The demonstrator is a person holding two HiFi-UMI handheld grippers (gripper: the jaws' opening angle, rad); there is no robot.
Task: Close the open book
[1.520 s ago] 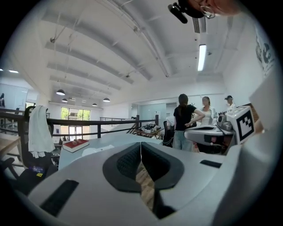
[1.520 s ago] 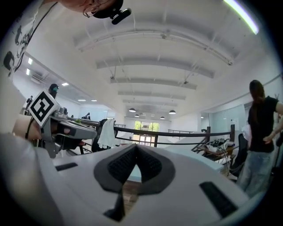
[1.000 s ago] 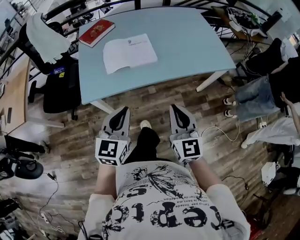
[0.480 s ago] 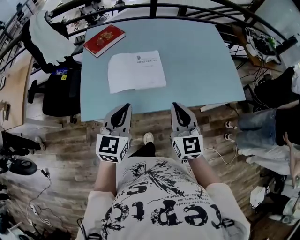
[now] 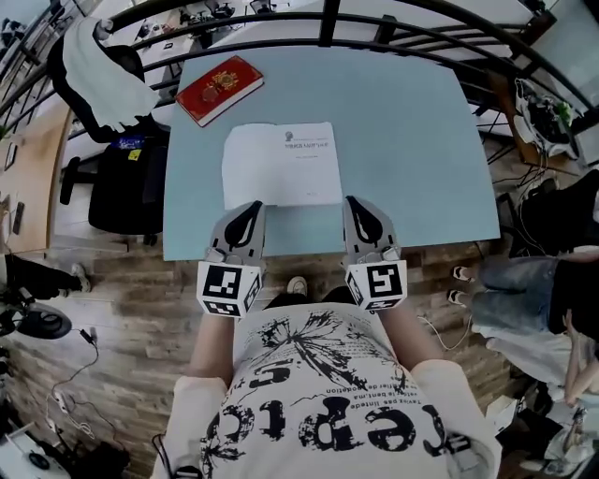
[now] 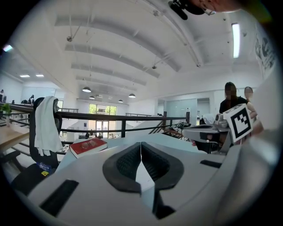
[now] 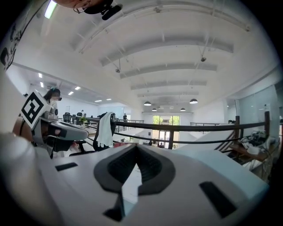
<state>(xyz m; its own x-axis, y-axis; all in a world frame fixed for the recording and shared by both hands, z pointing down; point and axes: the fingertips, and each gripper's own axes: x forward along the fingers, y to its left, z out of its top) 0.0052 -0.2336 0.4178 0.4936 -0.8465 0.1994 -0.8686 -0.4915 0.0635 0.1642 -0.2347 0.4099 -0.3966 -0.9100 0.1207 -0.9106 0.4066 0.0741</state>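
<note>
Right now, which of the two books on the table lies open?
The white book, pages spread flat near the table's front edge; the red book at the far left corner is closed.

Pale blue table (image 5: 402,140): open book (image 5: 281,164) flat, near edge, centre-left; closed red book (image 5: 220,89) far left corner.

A smooth, matt, pale blue tabletop (image 5: 402,140) carries an open book (image 5: 281,164) with white matt paper pages and a red book (image 5: 220,89) with a slightly shiny cover. The left gripper (image 5: 253,206) and right gripper (image 5: 354,202) have smooth light grey plastic shells and black ribbed pads (image 6: 127,163). The floor (image 5: 122,309) is grained wood planks. A soft white cloth (image 5: 98,65) hangs creased. The railing (image 5: 328,23) looks like dark metal.
</note>
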